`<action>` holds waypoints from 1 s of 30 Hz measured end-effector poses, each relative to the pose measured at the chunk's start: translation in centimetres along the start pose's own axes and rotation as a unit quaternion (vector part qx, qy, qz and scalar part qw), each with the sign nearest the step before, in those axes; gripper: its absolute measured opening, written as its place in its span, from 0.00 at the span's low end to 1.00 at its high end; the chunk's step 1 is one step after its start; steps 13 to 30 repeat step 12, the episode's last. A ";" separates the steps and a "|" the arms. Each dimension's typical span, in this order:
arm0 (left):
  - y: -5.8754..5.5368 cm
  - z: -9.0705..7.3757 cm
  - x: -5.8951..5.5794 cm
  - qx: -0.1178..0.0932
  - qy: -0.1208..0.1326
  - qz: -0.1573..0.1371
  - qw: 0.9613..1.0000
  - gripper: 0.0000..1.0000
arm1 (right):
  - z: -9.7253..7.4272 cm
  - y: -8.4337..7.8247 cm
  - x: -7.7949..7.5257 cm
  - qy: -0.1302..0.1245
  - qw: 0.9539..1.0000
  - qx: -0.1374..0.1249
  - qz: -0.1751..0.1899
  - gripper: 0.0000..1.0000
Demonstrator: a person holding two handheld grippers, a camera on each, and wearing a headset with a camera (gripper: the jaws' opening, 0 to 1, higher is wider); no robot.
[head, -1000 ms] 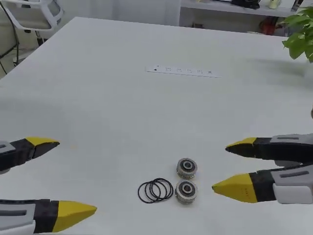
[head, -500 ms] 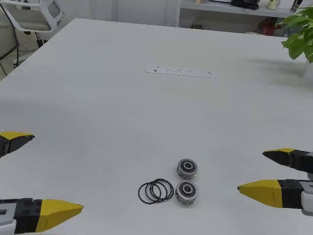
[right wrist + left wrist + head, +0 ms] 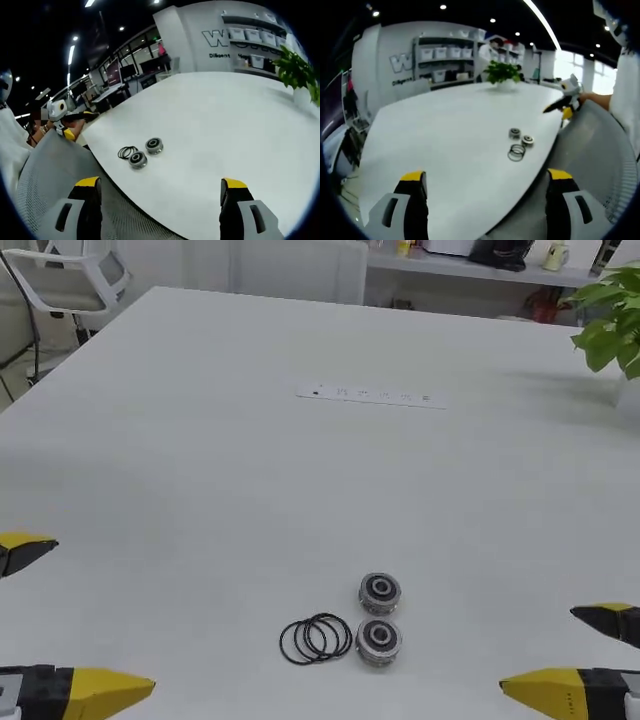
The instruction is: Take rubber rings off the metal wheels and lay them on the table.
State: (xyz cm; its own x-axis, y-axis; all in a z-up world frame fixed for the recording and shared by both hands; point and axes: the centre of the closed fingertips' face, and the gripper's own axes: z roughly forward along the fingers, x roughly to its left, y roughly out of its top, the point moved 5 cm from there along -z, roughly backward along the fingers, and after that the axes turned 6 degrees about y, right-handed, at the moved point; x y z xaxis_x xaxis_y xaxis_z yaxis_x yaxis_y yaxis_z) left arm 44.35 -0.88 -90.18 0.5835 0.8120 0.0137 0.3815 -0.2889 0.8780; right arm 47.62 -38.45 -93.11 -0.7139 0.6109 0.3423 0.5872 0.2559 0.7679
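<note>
Change since a second ago: both grippers have pulled back and apart, away from the wheels, toward the lower corners of the head view. The wheels and rings lie as they did.
Left gripper (image 3: 104, 615): jaws spread wide, nothing between them, well to the left of the parts.
Right gripper (image 3: 537, 648): jaws also wide apart and empty, well to the right of the parts.
Rubber rings (image 3: 316, 637): a loose overlapping cluster of thin black rings, about four, flat on the table (image 3: 300, 470), just left of the near wheel.
Near metal wheel (image 3: 378, 637): lies flat, just beside the rings, almost touching the other wheel.
Far metal wheel (image 3: 379, 590): lies flat directly behind the near one.
Progress: seemingly at or near the end, with the rings off and laid down and both grippers withdrawn. Whether a ring still sits in either wheel's groove is too small to tell, so a check of both wheels is what may remain.
Edges: the parts sit close to the near table edge. In both gripper views the jaws hang off that edge, outside the tabletop.
Open room: bare white surface all round the parts. A flush socket strip (image 3: 370, 395) lies well beyond them, and a potted plant (image 3: 610, 320) stands at the far right.
</note>
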 end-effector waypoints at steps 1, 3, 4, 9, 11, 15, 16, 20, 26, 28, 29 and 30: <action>0.0 0.0 0.0 0.000 0.000 -0.001 1.000 1.00 | 0.0 0.0 0.0 0.000 1.000 0.000 0.000 0.99; 0.0 0.0 -0.1 0.002 0.001 0.000 1.000 1.00 | 0.0 -0.1 0.1 0.003 1.000 0.000 0.003 0.99; 0.0 0.0 -0.2 0.001 0.000 0.000 1.000 1.00 | 0.1 -0.1 0.2 0.005 1.000 0.001 0.004 0.99; 0.2 0.0 -0.5 -0.001 -0.002 -0.002 1.000 1.00 | 0.1 -0.2 0.4 0.008 1.000 0.003 0.003 0.98; 0.3 0.0 -0.6 -0.001 -0.001 -0.002 1.000 1.00 | 0.1 -0.3 0.5 0.009 1.000 0.005 0.005 0.97; 0.3 0.0 -0.6 -0.001 -0.001 -0.002 1.000 1.00 | 0.1 -0.3 0.5 0.009 1.000 0.006 0.006 0.97; 0.3 0.0 -0.6 -0.001 -0.001 -0.002 1.000 1.00 | 0.1 -0.3 0.5 0.009 1.000 0.006 0.006 0.97; 0.3 0.0 -0.6 -0.001 -0.001 -0.002 1.000 1.00 | 0.1 -0.3 0.5 0.009 1.000 0.006 0.006 0.97; 0.3 0.0 -0.6 -0.001 -0.001 -0.002 1.000 1.00 | 0.1 -0.3 0.5 0.009 1.000 0.006 0.006 0.97; 0.3 0.0 -0.6 -0.001 -0.001 -0.002 1.000 1.00 | 0.1 -0.3 0.5 0.009 1.000 0.006 0.006 0.97; 0.3 0.0 -0.6 -0.001 -0.001 -0.002 1.000 1.00 | 0.1 -0.3 0.5 0.009 1.000 0.006 0.006 0.97; 0.3 0.0 -0.6 -0.001 -0.001 -0.002 1.000 1.00 | 0.1 -0.3 0.5 0.009 1.000 0.006 0.006 0.97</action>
